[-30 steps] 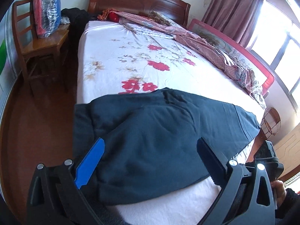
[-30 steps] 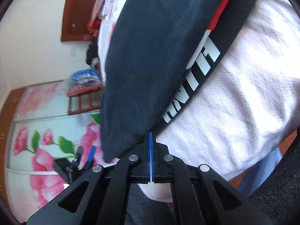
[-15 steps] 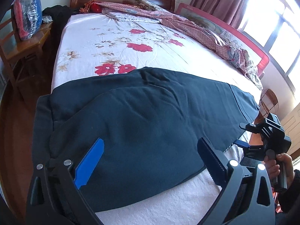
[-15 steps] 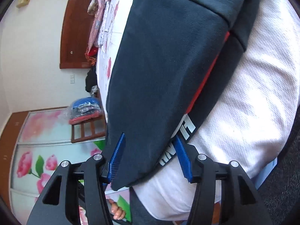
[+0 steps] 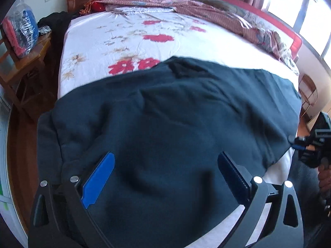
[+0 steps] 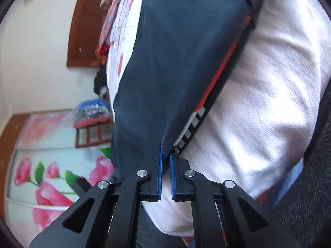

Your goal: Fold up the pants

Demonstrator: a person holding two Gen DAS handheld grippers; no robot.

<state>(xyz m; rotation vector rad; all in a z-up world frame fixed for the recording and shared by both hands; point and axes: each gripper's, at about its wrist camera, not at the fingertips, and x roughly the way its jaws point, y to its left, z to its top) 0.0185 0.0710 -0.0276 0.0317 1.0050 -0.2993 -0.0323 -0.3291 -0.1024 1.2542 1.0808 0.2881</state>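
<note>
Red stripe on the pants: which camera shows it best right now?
The right wrist view: the red stripe runs along the pants' edge down toward the right gripper, nearly closed on the fabric. The left wrist view shows only plain dark cloth, no stripe.

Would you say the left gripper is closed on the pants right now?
No, the left gripper has its jaws spread wide over the pants, with dark fabric showing in the open gap between them.
</note>
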